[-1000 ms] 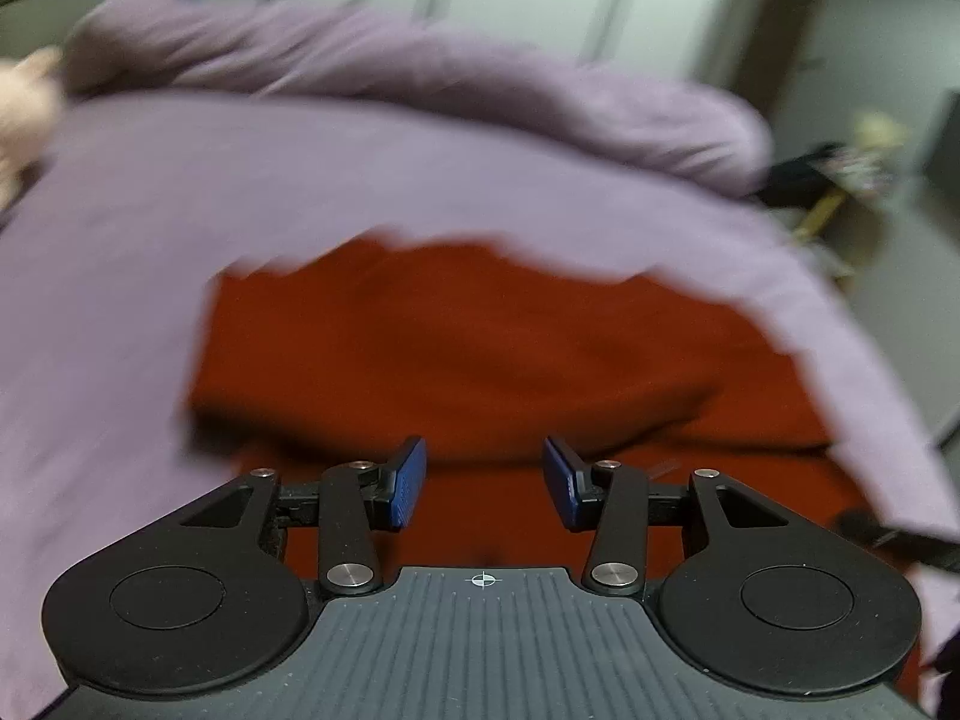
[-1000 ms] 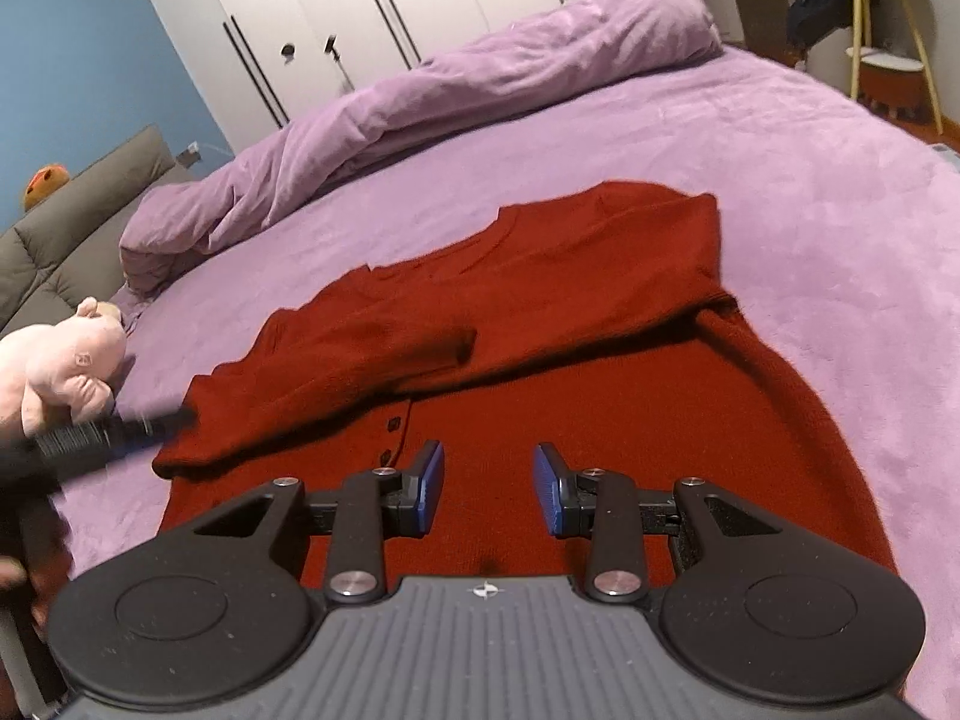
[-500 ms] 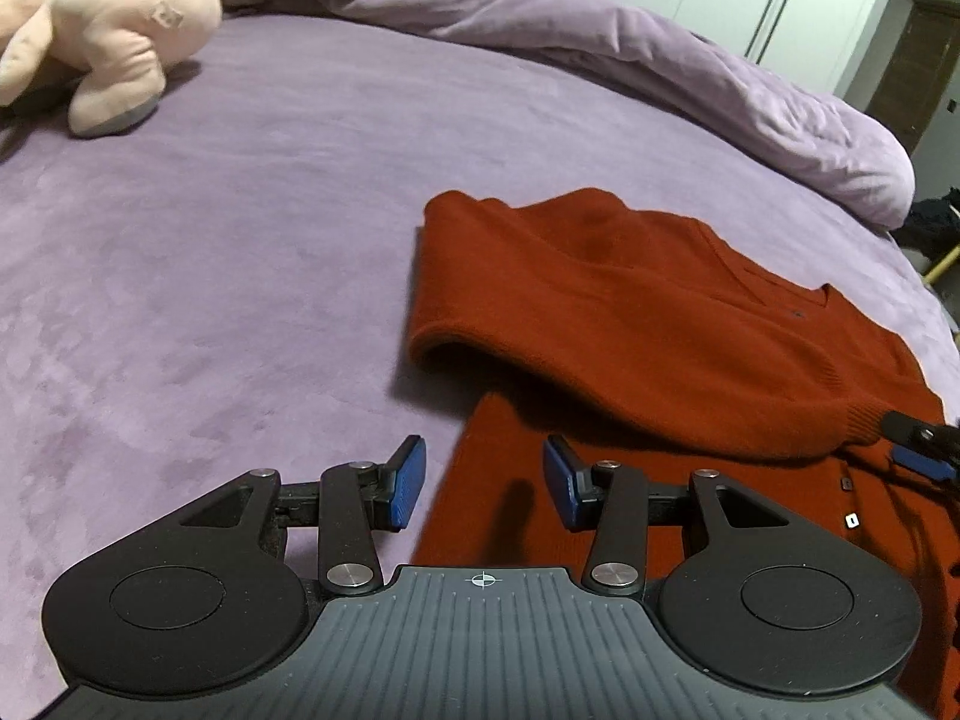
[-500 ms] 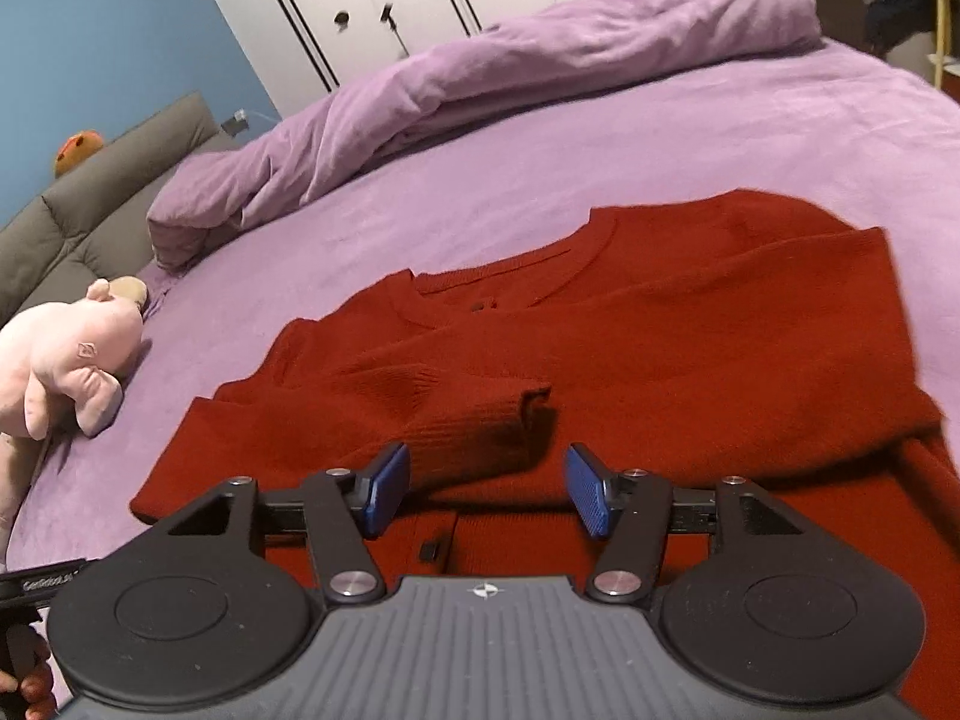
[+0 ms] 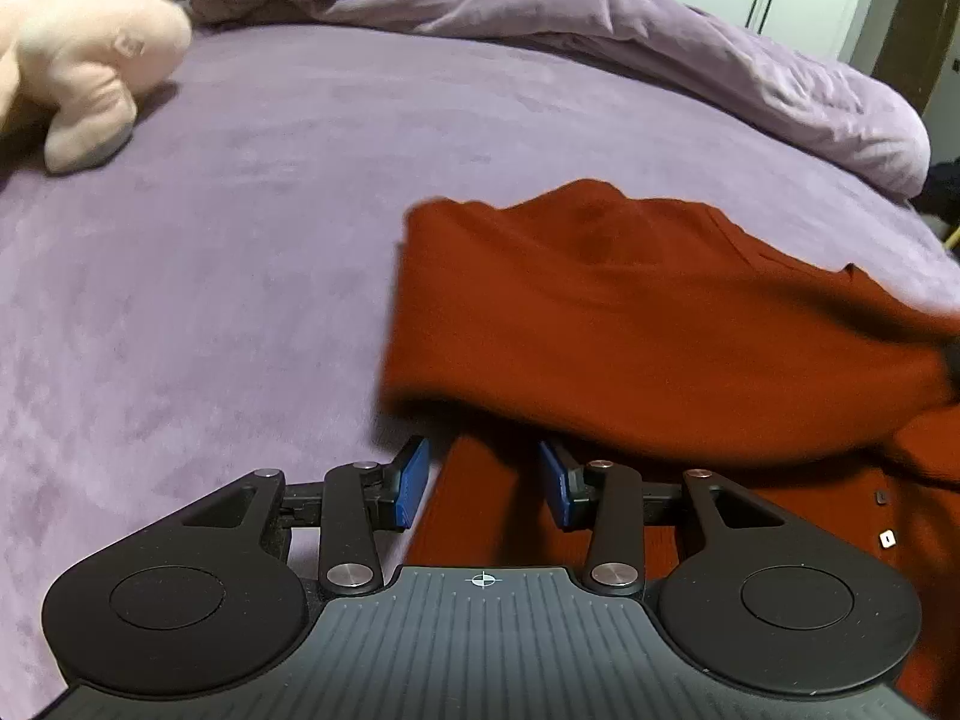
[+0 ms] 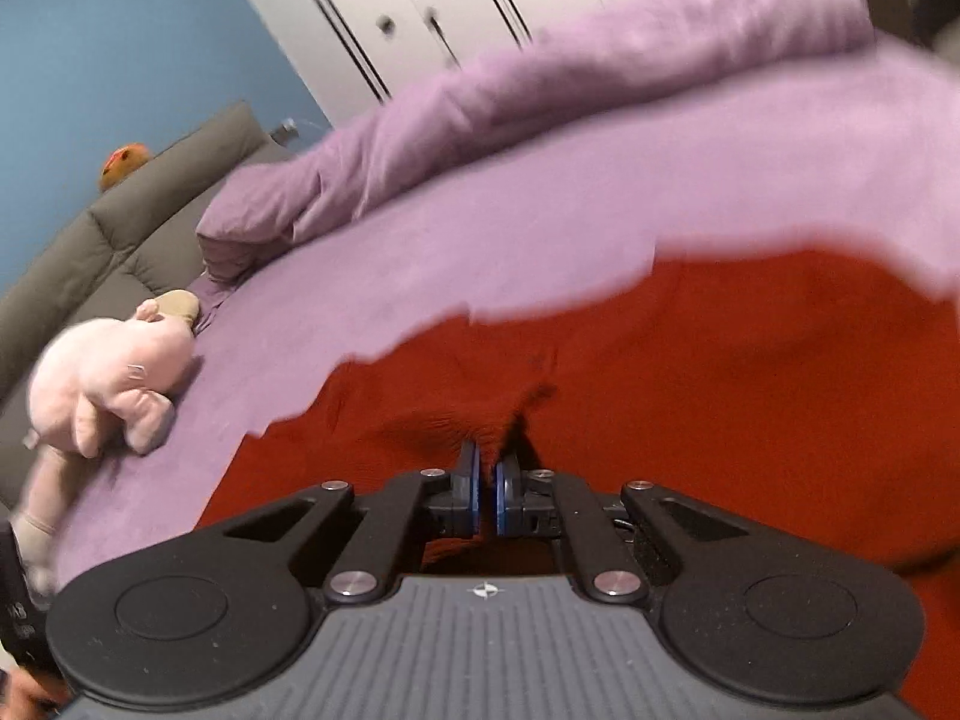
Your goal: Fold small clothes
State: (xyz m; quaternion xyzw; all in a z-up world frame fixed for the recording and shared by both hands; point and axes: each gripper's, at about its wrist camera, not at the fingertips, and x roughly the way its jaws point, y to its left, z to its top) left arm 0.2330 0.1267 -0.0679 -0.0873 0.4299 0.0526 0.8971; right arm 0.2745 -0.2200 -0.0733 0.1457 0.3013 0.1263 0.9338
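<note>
Red knit cardigan [image 5: 660,324] lies on the purple bed [image 5: 240,240], its folded sleeve stretching left to right. Right gripper [image 6: 486,495] is clamped tight on a pinch of the knit; left gripper [image 5: 483,480], half open and closing, straddles the near-left edge without pressing it.

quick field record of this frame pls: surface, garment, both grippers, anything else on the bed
surface: purple plush bedspread
garment: red knit cardigan, lying on the bedspread, one part folded over its body
left gripper: jaws closing, astride the cardigan's side edge, pads not yet pressing on it
right gripper: shut on a pinch of the cardigan's knit
other: pink plush toy on the bedspread, apart from the cardigan; bunched purple duvet along the far side
</note>
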